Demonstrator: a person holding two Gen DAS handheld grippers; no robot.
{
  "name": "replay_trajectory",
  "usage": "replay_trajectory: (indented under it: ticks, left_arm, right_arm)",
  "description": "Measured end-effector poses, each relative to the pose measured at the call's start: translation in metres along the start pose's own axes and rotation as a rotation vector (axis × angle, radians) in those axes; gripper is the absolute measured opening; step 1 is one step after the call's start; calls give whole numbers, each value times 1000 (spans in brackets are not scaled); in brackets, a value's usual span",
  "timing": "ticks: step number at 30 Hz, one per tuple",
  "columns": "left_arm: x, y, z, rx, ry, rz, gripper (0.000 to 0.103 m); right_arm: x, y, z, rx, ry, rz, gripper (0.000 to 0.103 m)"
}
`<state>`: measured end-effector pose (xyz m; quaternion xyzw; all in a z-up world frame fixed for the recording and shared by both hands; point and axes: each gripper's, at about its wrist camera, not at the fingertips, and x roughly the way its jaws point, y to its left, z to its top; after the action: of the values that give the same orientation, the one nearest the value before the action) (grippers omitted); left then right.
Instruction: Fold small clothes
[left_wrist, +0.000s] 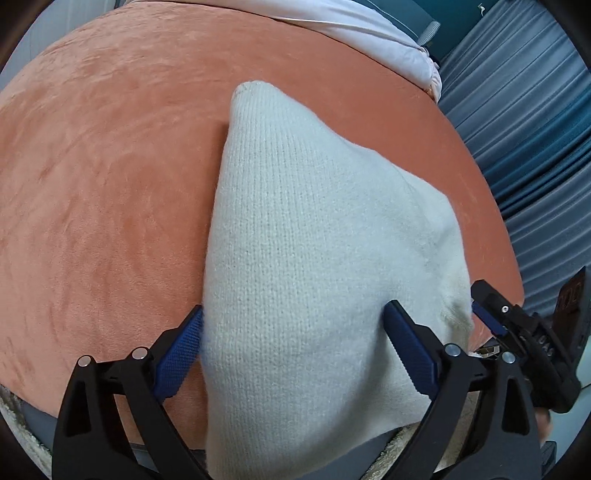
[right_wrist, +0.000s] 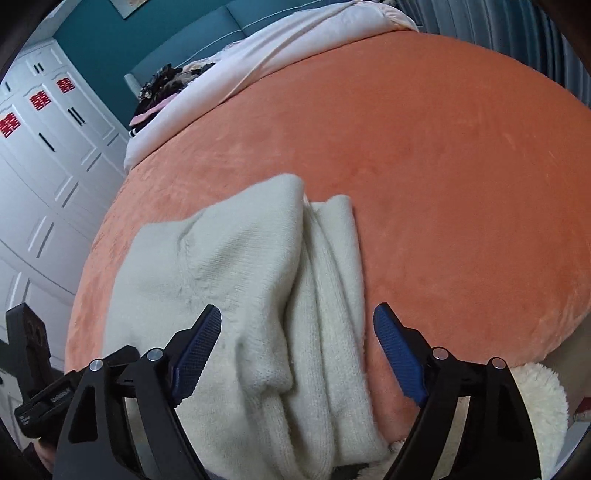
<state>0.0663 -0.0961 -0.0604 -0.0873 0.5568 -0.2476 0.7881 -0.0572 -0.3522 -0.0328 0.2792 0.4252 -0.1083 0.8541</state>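
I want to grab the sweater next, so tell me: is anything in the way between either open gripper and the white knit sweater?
Nothing visible. The white knit sweater lies directly between the open fingers of both the left gripper and right gripper, on the orange blanket.

Even, diffuse indoor light, moderately bright, with no glare. A narrow soft shadow lies along the left edge of the white knitted garment (left_wrist: 295, 258) on the orange blanket (left_wrist: 110, 184). Strong fisheye distortion bows the blanket into a dome and curves the wardrobe doors (right_wrist: 44, 166); dark vignetting fills the corners. Knit texture is sharp centrally, softening toward the edges.
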Motion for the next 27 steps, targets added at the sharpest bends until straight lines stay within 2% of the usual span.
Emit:
replay_trajectory:
  ticks: [1,3,4,5,6,7,10,11,12,13,15,17,18,19,20,22,24,27]
  left_arm:
    - [2,0,1,-5,1,0,94]
    - [3,0,3,-13,4,4,94]
    - [3,0,3,-12,5,6,94]
    - [5,-1,4,-12,6,10,94]
    - [4,-2,5,-13,4,13,93]
    - [3,-3,5,-12,-1,18,93]
    - [-4,-3,2,13,-18,34,94]
    - [-3,-6,2,24,-17,43,94]
    - [0,-7,1,30,-12,47,94]
    - [4,-8,1,32,1,49,94]
    - [12,-6,-1,16,28,39,94]
    - [9,-3,-1,3,16,38,95]
    - [8,-2,-1,3,15,36,95]
    - [7,1,0,0,12,33,95]
    - [7,3,0,-7,8,27,96]
    - [11,9,0,-35,14,9,98]
    - [15,18,0,-81,24,-29,98]
    - [25,30,-2,-133,36,-111,98]
  right_arm:
    - [6,2,1,-11,31,18,82]
    - [21,6,3,-33,80,29,71]
    - [26,10,4,-59,86,11,52]
    - [28,13,3,-93,83,-3,38]
    - [28,17,3,-111,76,1,30]
    - [23,17,6,-112,70,24,24]
    - [-6,21,18,-94,-12,86,19]
    - [-14,23,21,-96,-42,89,11]
    - [-17,19,19,-97,-55,80,12]
    - [-7,11,17,-89,-29,62,12]
    - [34,-12,2,-58,116,19,17]
    - [28,-19,3,-8,92,71,20]
    - [21,-19,5,-1,85,70,22]
    - [13,-16,7,-5,62,54,34]
    - [9,-15,8,-13,44,30,53]
    - [5,-15,7,-28,22,-23,71]
    - [14,-21,4,-8,58,-26,72]
    - [32,-37,0,103,138,75,74]
